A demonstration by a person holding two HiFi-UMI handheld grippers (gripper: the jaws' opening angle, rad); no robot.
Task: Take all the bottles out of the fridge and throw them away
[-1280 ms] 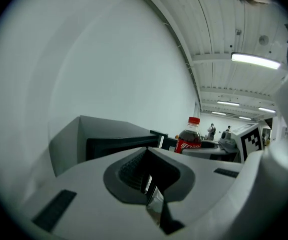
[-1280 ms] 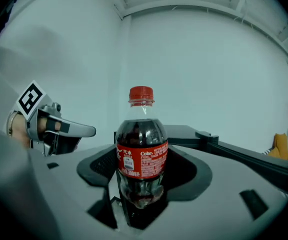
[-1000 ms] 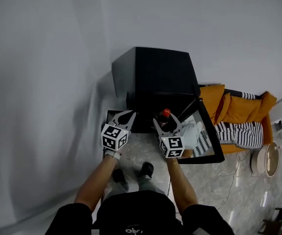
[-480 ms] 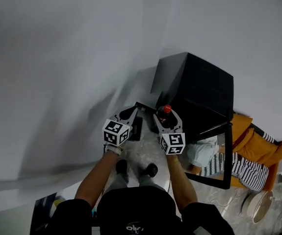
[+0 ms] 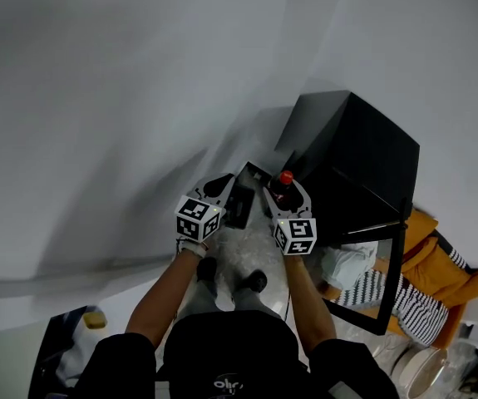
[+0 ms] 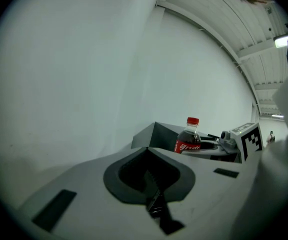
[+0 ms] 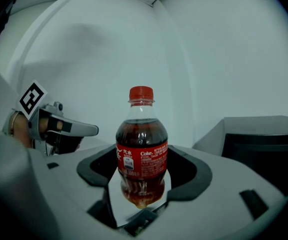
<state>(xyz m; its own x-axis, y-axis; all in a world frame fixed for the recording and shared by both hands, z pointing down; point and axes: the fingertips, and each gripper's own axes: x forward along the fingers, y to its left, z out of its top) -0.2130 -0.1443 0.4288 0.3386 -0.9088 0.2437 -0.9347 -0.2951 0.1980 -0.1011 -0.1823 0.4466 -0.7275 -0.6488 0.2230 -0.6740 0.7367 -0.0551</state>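
Swung leftward since half a second ago, the head view now sets the black fridge at right, with the bottle clear of it in the right gripper and the left gripper alongside. I judge this bottle is out and bound for disposal. Left gripper view: jaws pressed together, empty. Right gripper view: jaws pinch the bottle's lower body, and its red label reads "Coke".
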